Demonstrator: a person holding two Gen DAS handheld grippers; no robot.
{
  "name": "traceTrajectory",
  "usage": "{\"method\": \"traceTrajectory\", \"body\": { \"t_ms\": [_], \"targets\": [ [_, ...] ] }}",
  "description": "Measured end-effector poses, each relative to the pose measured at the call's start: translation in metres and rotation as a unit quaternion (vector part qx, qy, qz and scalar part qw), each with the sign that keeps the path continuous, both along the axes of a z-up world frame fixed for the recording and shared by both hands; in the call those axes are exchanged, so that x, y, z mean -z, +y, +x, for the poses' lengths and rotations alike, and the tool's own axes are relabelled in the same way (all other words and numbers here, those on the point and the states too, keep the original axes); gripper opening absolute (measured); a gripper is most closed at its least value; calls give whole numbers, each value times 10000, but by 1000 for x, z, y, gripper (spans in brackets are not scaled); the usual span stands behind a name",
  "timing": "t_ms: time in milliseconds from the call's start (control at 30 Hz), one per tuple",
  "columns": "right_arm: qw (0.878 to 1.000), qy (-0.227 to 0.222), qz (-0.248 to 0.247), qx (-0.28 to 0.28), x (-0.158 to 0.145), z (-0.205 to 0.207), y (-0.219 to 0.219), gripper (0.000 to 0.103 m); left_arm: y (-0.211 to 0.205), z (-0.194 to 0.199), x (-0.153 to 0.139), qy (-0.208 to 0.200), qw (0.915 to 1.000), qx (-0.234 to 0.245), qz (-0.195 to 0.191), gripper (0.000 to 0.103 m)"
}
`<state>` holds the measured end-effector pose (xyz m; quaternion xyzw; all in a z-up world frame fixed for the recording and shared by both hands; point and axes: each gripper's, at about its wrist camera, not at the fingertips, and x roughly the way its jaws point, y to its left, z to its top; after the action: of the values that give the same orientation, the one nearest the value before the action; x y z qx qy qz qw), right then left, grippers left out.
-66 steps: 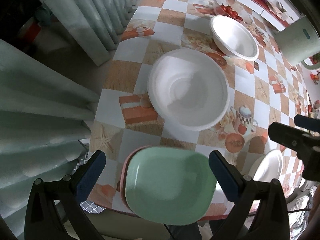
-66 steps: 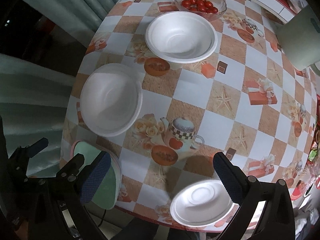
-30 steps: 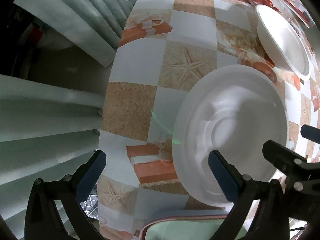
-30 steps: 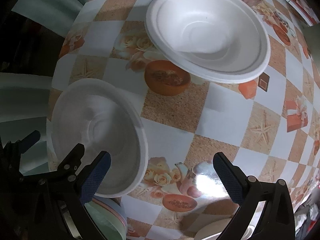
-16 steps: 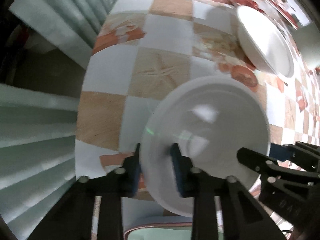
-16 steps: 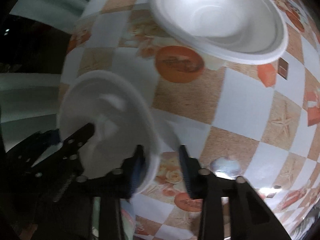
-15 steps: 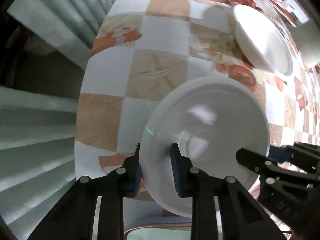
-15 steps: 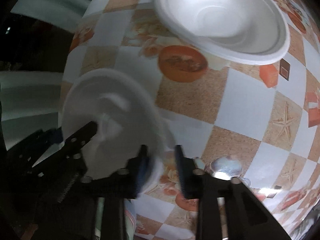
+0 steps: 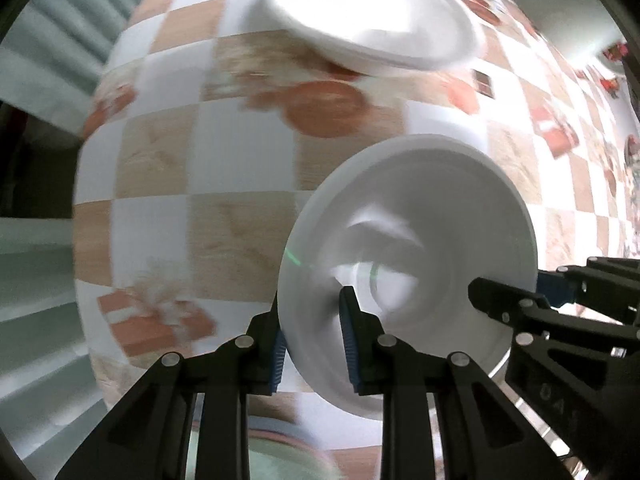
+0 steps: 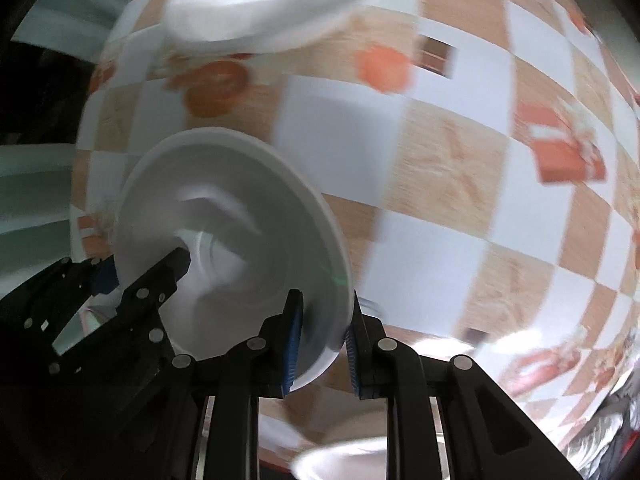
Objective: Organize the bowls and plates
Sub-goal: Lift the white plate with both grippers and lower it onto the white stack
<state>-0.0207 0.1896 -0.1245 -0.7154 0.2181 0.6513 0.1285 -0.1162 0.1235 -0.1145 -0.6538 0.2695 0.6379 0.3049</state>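
Observation:
Both grippers are shut on the rim of one white foam bowl [image 9: 416,240], held above the checkered tablecloth. My left gripper [image 9: 312,344] clamps its near-left rim. My right gripper [image 10: 322,344] clamps the opposite rim and shows in the left wrist view [image 9: 520,304] at the right. The bowl [image 10: 224,232] fills the lower left of the right wrist view, with the left gripper [image 10: 132,280] on its far rim. A second white bowl [image 9: 372,28] sits on the table farther away; it also shows in the right wrist view [image 10: 264,4].
The green plate [image 9: 280,460] lies on a pink plate at the table's near edge. A small white plate [image 10: 344,460] lies near the front edge. Pale curtains [image 9: 32,240] hang off the table's left side. Both views are motion-blurred.
Both grippers closed on the near bowl's rim about half a second ago. Since then the bowl has lifted and moved toward the second bowl, which now looks closer.

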Motion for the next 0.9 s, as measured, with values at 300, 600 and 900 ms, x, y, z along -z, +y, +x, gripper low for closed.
{"method": "traceTrajectory", "body": {
  "t_ms": [300, 600, 900],
  "targets": [
    [9993, -50, 82, 371, 3, 44, 37, 22, 49, 42, 3, -70, 9997, 243, 36, 27],
    [9983, 62, -95, 573, 8, 84, 70, 22, 97, 66, -6, -1, 9995, 314, 79, 27],
    [9973, 265, -67, 676, -28, 84, 72, 22, 99, 84, -38, 192, 9989, 370, 233, 27]
  ]
}}
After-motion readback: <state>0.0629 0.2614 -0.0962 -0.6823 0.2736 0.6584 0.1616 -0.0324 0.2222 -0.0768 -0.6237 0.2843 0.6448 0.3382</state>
